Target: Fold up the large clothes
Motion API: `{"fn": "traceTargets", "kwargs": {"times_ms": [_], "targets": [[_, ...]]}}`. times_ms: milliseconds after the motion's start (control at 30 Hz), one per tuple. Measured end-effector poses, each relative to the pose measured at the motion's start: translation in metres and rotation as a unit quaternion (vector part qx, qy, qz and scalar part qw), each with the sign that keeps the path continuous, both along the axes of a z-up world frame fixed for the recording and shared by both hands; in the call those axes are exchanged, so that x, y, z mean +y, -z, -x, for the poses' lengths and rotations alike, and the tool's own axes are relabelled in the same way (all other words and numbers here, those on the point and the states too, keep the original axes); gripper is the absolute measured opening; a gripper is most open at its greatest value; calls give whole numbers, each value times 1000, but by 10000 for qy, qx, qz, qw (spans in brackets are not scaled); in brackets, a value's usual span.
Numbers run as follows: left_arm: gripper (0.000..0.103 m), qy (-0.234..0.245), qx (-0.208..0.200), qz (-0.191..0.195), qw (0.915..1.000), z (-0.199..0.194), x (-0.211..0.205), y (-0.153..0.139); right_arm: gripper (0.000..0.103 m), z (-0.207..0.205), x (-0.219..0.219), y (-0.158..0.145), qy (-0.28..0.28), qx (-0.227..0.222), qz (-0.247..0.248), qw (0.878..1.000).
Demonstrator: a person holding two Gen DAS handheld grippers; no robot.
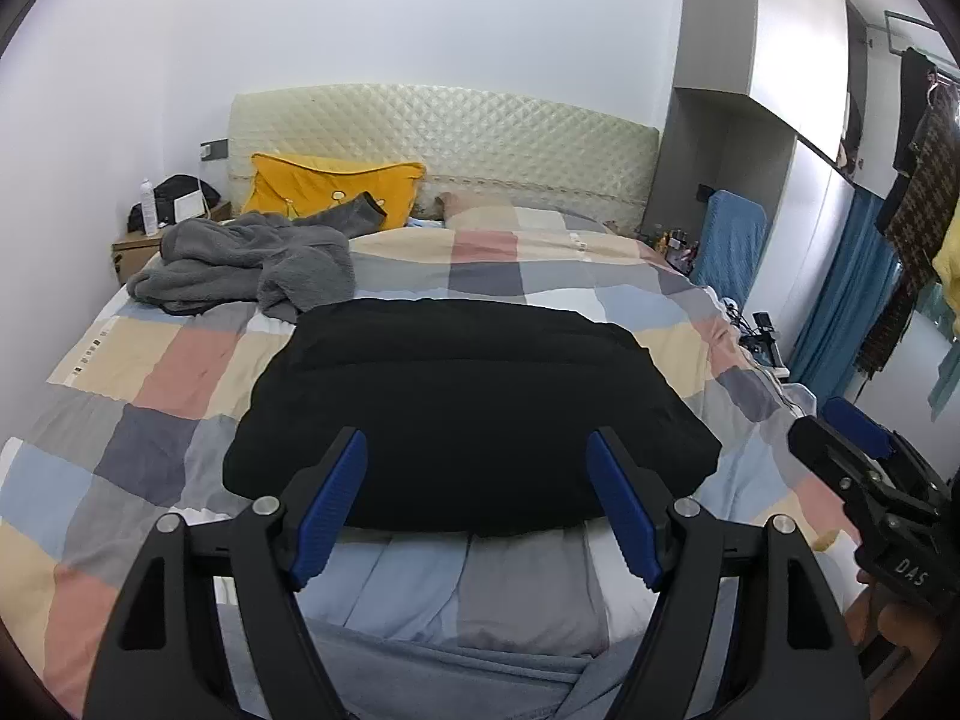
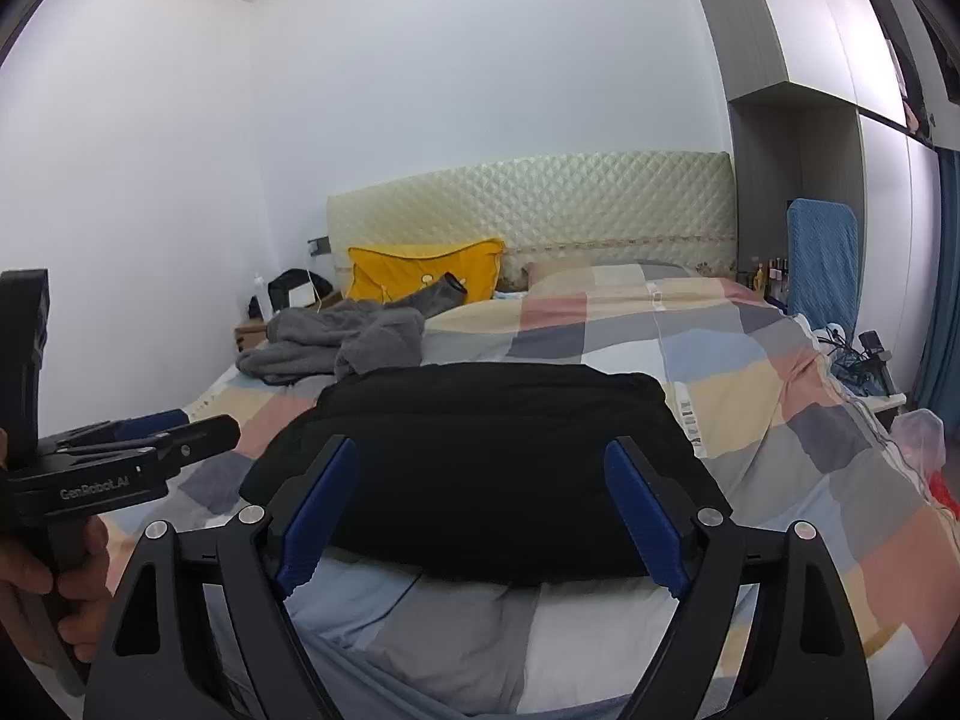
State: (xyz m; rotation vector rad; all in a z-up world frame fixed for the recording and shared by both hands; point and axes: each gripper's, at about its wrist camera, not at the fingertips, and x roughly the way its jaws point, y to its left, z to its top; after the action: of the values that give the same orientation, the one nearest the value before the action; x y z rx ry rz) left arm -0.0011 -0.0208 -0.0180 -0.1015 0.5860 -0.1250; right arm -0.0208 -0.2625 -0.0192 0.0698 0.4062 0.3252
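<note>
A soft black garment (image 1: 468,414) is seen folded into a thick, rounded rectangle near the foot edge of the bed (image 1: 138,396), on a checked quilt. Left tongs (image 1: 477,504) and right tongs (image 2: 480,516) are held wide, empty, ribbed blue pads (image 1: 333,504) apart.

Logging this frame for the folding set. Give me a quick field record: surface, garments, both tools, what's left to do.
surface: bed with checked quilt
black garment: folded flat into a block near the bed's foot
grey garment: crumpled heap, unfolded, near the yellow pillow
left tool: open, empty, over the black garment's near edge
right tool: open, empty, same near edge
contact: neither tool's pads grip cloth
likely left: grey garment
</note>
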Motion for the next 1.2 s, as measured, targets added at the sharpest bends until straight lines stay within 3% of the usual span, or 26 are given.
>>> {"fn": "traceTargets", "kwargs": {"times_ms": [100, 333, 467, 1100, 1200], "targets": [[77, 1, 60, -160, 9999, -2, -4, 3, 89, -1, -2, 3, 84, 25, 3, 10000], [79, -59, 165, -93, 9998, -5, 1, 9, 90, -3, -9, 12, 171, 143, -29, 9997], [80, -84, 156, -115, 9998, -6, 2, 9, 103, -6, -8, 13, 162, 176, 11, 9997], [87, -203, 267, -163, 9993, -6, 0, 18, 103, -7, -11, 17, 300, 239, 54, 9992], [95, -243, 244, -166, 9993, -6, 1, 18, 103, -6, -11, 17, 310, 236, 59, 9992]]}}
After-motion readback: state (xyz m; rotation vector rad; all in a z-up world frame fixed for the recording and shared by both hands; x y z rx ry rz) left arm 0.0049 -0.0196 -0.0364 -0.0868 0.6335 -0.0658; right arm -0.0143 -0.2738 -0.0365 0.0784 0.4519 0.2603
